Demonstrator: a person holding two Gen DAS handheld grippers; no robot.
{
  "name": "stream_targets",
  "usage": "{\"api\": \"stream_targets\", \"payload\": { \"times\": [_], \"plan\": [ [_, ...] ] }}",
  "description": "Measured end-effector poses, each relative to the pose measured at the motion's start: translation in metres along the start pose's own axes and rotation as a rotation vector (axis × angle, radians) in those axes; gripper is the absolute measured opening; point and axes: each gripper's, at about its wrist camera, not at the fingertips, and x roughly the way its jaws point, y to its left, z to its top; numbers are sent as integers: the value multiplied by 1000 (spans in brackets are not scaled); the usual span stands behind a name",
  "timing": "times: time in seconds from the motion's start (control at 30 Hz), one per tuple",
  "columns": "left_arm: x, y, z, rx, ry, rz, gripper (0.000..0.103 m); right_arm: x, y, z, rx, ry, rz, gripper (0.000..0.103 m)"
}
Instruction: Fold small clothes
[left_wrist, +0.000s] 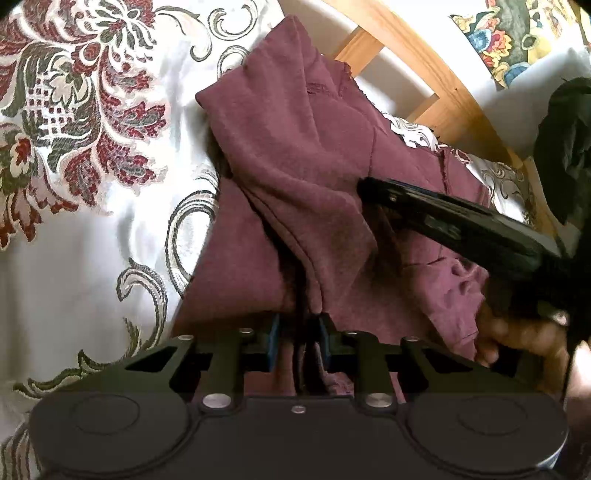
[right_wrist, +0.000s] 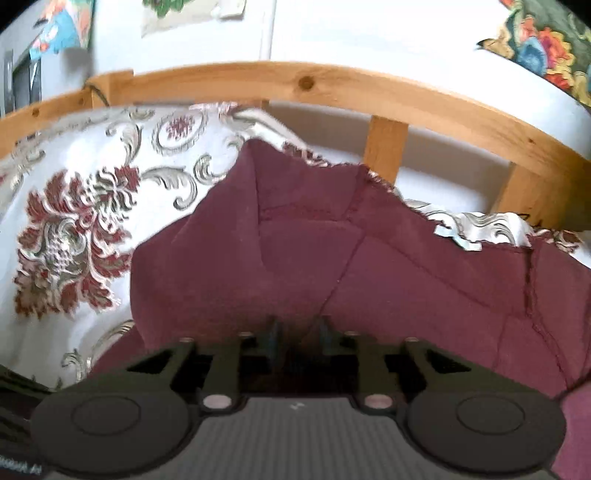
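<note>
garment: maroon shirt (left_wrist: 295, 177) lying rumpled and half folded on the bedspread, one flap doubled over the rest, stitched seams showing

left gripper (left_wrist: 299, 343): jaws narrowed onto a bunched ridge of the maroon cloth, blue pads pressing it from both sides, so it's got hold of a fold

right gripper (right_wrist: 298, 341): jaws partly apart, nosed right down at the cloth. Fabric sits dark between the fingers, but honestly can't tell if the pads are pinching it

only in the left view: the right gripper's black body (left_wrist: 461, 218) reaching in from the right over the shirt, plus the person's hand (left_wrist: 517, 339) wrapped around its handle, and some dark cloth (left_wrist: 569, 147) at the far right edge

only in the right view: the whole curve of the wooden bed rail (right_wrist: 295, 81) with its slats, the shirt's frayed far edge right by it, and posters (right_wrist: 62, 26) on the wall

surface: white bedspread (left_wrist: 74, 110) with red and grey floral scrollwork

room: pale wall behind the rail, a colourful floral cushion (right_wrist: 546, 44) up in the right corner
</note>
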Motion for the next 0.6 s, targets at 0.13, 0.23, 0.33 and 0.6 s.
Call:
{"api": "stream_targets", "payload": {
  "times": [0.13, 0.23, 0.33, 0.6],
  "plan": [
    [-4, 1, 2, -14, 4, -3, 27, -30, -1, -17, -13, -9, -17, 67],
    [-9, 1, 1, -16, 4, 6, 34, -61, -1, -44, -33, 8, -59, 81],
    [-17, -2, 0, 5, -1, 34, 43, -95, -2, -73, -33, 32, -107, 90],
    [-44, -11, -4, 64, -125, 79, 68, -192, -28, -140, 153, 10, -191, 103]
  ]
}}
